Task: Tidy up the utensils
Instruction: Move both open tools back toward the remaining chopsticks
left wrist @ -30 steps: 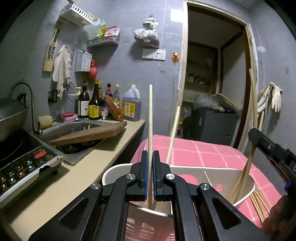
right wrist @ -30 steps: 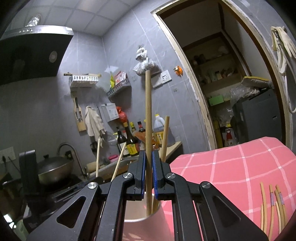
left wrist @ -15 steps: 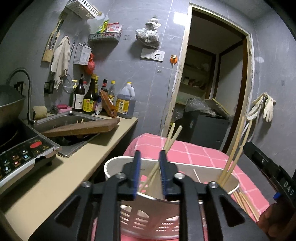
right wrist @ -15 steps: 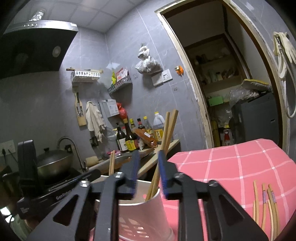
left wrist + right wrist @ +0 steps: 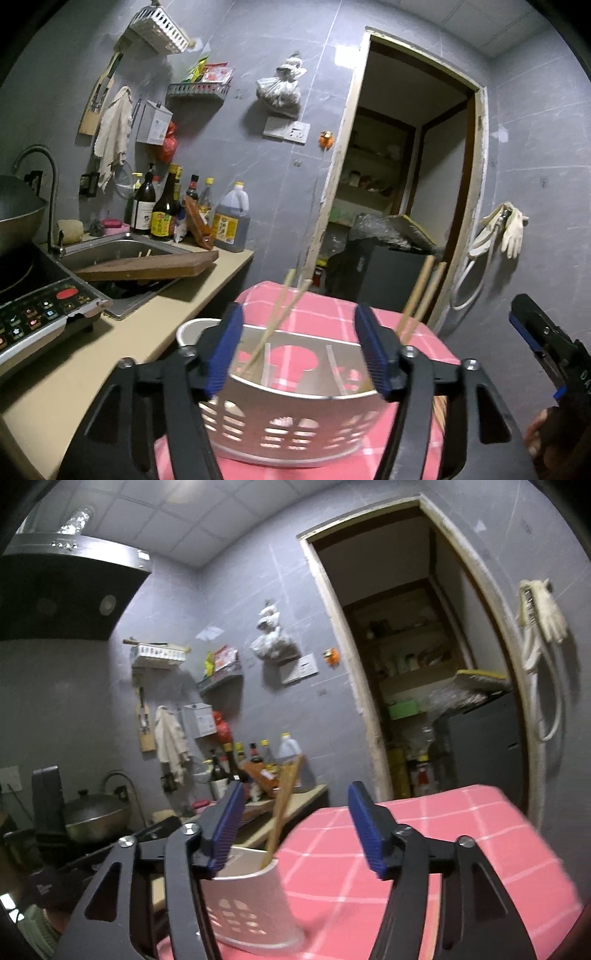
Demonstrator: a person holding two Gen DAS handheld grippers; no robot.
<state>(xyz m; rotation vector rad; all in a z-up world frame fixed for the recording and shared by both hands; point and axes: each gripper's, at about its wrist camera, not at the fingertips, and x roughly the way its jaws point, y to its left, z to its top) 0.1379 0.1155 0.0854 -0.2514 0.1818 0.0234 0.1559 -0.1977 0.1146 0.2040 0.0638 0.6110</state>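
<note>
Utensil holder (image 5: 295, 424), white, perforated, sits on the pink checked desk (image 5: 332, 306). Chopsticks (image 5: 280, 314) lean in its left compartment, a second pair (image 5: 421, 295) in its right end.

Left hand-held gripper (image 5: 301, 350) is wide open and empty, just short of the holder's near wall. Right hand-held gripper (image 5: 295, 830) is equally wide open and empty, off the holder's right end; from there only one pair (image 5: 282, 805) shows.

Judgement: both drops look done, next step is fetching more. Back straight off the holder so a finger doesn't clip the leaning sticks or tip it.

Hard to tell: right view is motion-blurred; holder's floor and the stick tips are hidden; what lies on the desk beyond the holder's right end is blocked by the left gripper's finger.
</note>
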